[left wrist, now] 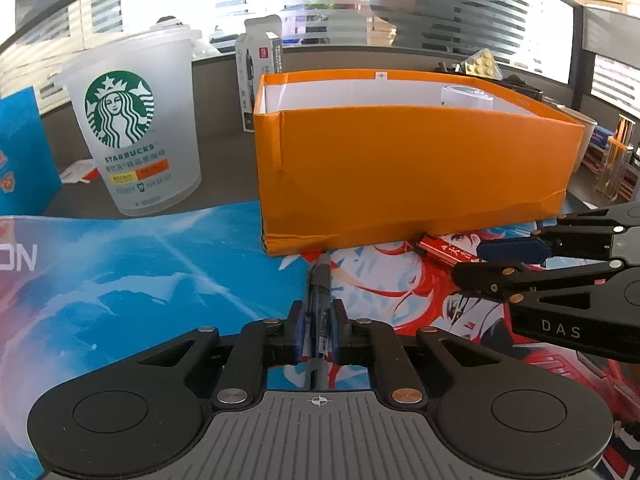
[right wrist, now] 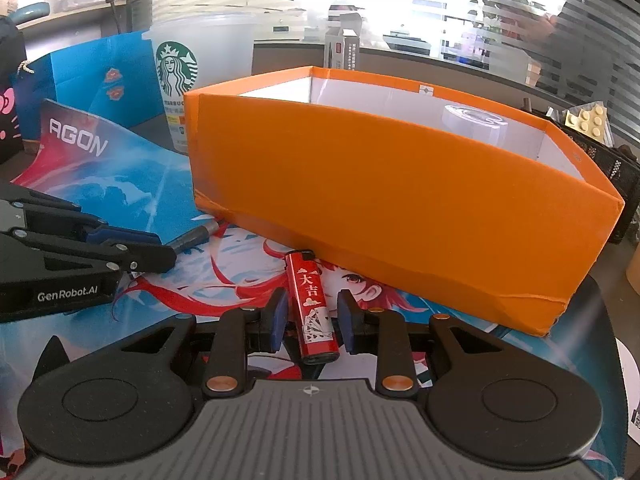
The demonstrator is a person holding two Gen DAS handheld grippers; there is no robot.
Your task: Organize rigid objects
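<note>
— Left gripper (left wrist: 318,330) is clamping a dark pen (left wrist: 320,304), its blue pads pressing on the barrel from both sides. Right gripper (right wrist: 310,322) is sitting with its jaws apart around a red lighter (right wrist: 312,308); small gaps are showing on both sides, so the pads are not pressing on it.

— Where is everything lying, starting with the biggest?

— A printed desk mat (left wrist: 140,276) is covering the near part of the table, and both grippers are working over it. An orange box (left wrist: 416,172) with a white inside is standing on the mat's far edge, open on top. A clear roll (right wrist: 476,122) of some kind is showing inside it, by the far right corner.

— And beside the box?

— A frosted coffee cup (left wrist: 136,128) is standing off the mat, just beyond its far left part. A blue paper bag (right wrist: 92,80) is standing further left, near the table's left edge. A small grey carton (left wrist: 260,76) is standing behind the box's far left corner.

— And the small things?

— The pen is lying on the mat with its tip touching or nearly touching the box's near wall. The lighter is lying on the mat too, its metal top just beside that same wall.
</note>
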